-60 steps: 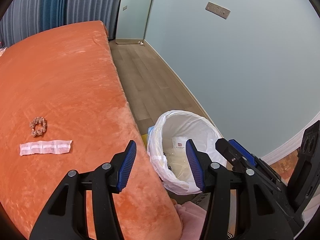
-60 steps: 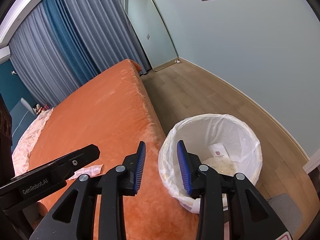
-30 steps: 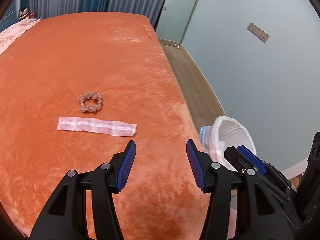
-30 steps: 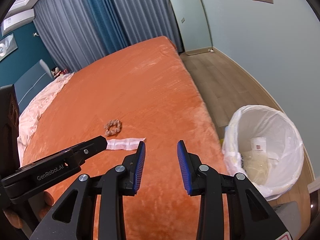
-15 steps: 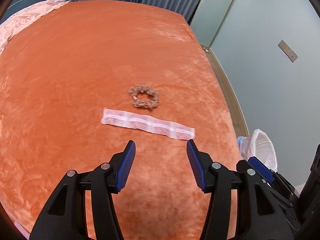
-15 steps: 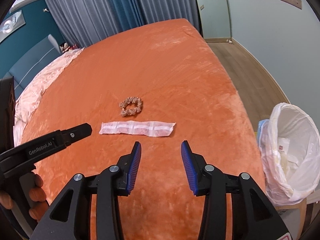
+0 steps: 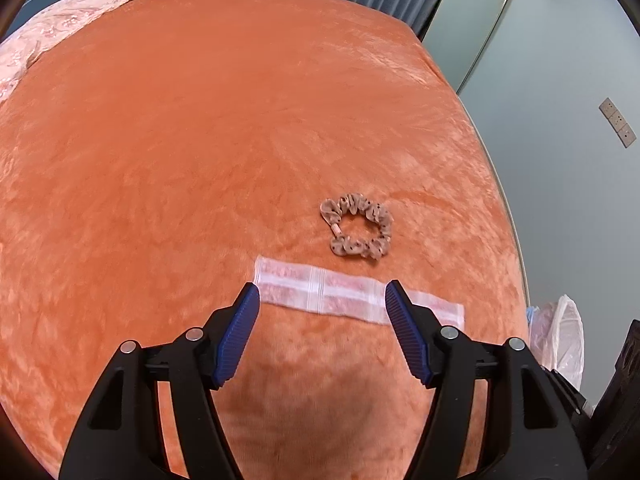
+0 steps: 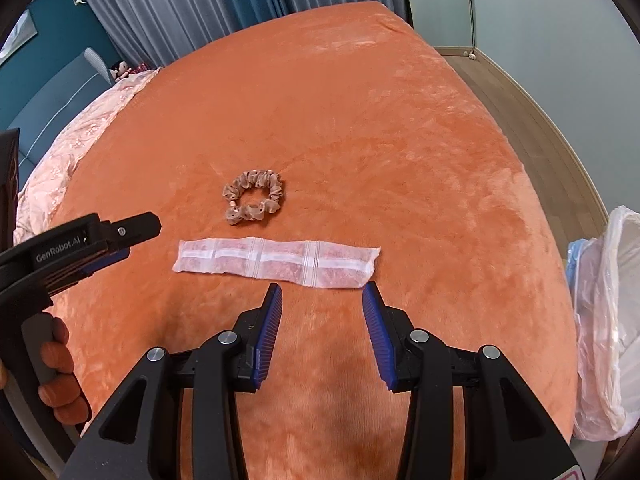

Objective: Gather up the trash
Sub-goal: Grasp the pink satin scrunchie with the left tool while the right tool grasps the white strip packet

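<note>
A long white strip of sealed sachets [image 7: 320, 290] lies flat on the orange bed cover; it also shows in the right wrist view [image 8: 276, 261]. My left gripper [image 7: 322, 294] is open and empty, its fingertips over the strip's near edge. My right gripper [image 8: 322, 294] is open and empty, just short of the strip's right part. The left gripper's side [image 8: 92, 242] shows at the left of the right wrist view. A bin lined with a white bag [image 8: 608, 320] stands on the floor off the bed's right edge; it also shows in the left wrist view [image 7: 558, 336].
A beige spotted scrunchie [image 7: 356, 226] lies just beyond the strip, also in the right wrist view [image 8: 254, 197]. The orange bed cover [image 7: 200, 120] fills most of the view. A pink quilt [image 8: 68, 152] lies at the far left. Wooden floor [image 8: 532, 112] and the wall lie to the right.
Both grippers have swung left from over the bin to the bed and moved in close to the sachet strip. Both stayed open.
</note>
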